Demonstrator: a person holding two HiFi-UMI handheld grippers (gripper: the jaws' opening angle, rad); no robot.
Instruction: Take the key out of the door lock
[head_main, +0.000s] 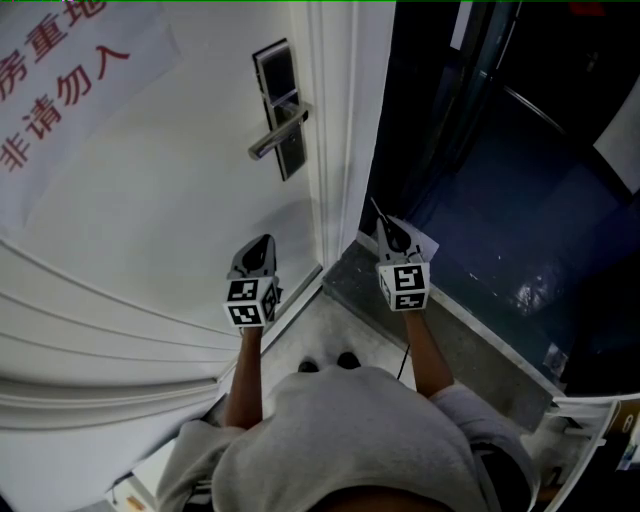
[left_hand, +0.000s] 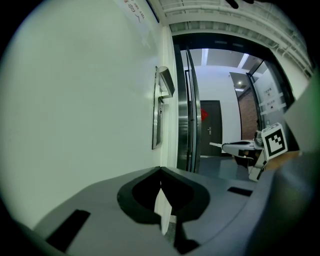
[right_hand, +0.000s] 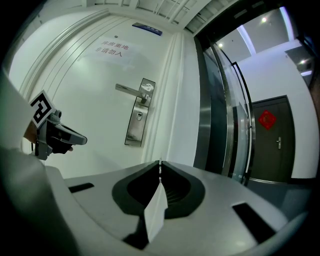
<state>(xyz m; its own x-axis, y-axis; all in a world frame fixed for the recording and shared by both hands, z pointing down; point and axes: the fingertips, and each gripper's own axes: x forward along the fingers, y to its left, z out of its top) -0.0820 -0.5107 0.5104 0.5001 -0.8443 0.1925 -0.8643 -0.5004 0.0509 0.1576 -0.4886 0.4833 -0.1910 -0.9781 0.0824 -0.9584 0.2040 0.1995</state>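
A metal lock plate (head_main: 280, 110) with a lever handle (head_main: 272, 138) is mounted on the white door (head_main: 150, 180). In the right gripper view the plate (right_hand: 139, 112) shows a small keyhole spot (right_hand: 138, 116) below the handle; I cannot make out a key there. My left gripper (head_main: 262, 242) hangs low in front of the door, well below the plate, with its jaws shut and empty (left_hand: 160, 171). My right gripper (head_main: 381, 216) is by the door's edge, to the right of the lock and lower, also shut on nothing (right_hand: 159, 163).
Red lettering on a white sheet (head_main: 60, 80) is at the door's upper left. The door frame (head_main: 345, 130) stands right of the lock, with dark glass panels (head_main: 500, 150) beyond. A grey stone threshold (head_main: 450, 340) runs under my right arm.
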